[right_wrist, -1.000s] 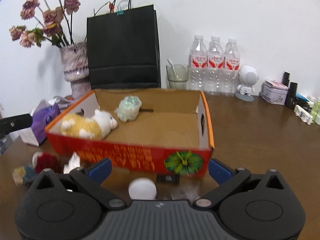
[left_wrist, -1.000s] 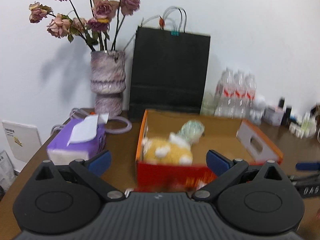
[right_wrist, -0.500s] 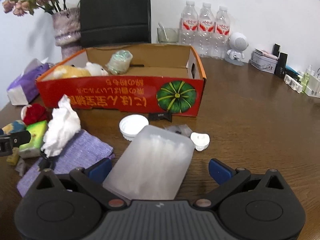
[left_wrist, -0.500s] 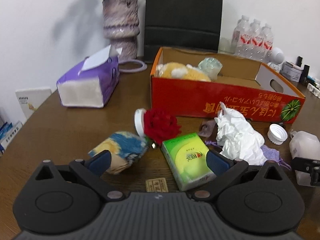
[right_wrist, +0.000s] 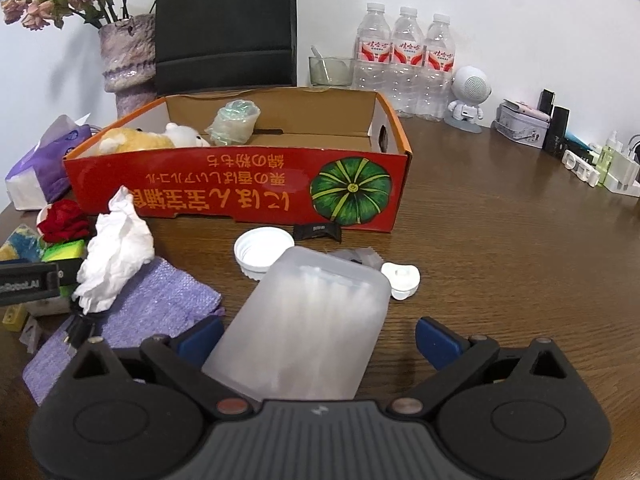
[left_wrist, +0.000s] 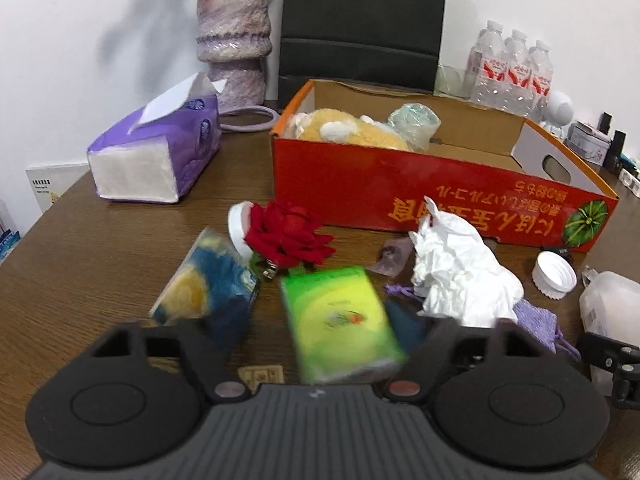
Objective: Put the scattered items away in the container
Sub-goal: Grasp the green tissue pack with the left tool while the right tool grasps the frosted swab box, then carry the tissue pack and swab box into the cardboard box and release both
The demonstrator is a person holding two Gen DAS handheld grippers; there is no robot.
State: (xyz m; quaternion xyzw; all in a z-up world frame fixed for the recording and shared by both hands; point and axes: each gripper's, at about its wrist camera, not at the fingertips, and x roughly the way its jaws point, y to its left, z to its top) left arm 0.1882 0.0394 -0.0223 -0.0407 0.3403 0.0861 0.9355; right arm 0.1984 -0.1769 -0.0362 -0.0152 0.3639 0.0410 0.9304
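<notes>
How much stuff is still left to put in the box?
Only two things are in the red box: the plush toy and a wrapped bundle. The right tongs are open around the frosted case; the left tongs straddle the green tissue pack. The rose, crumpled tissue, white lid and purple cloth remain outside.

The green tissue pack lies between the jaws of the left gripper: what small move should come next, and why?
Probably close the left gripper on the green tissue pack. Its jaws stand open on either side of the pack, which lies on the table in front of the red box. The right gripper is likewise open around the frosted plastic case.
</notes>
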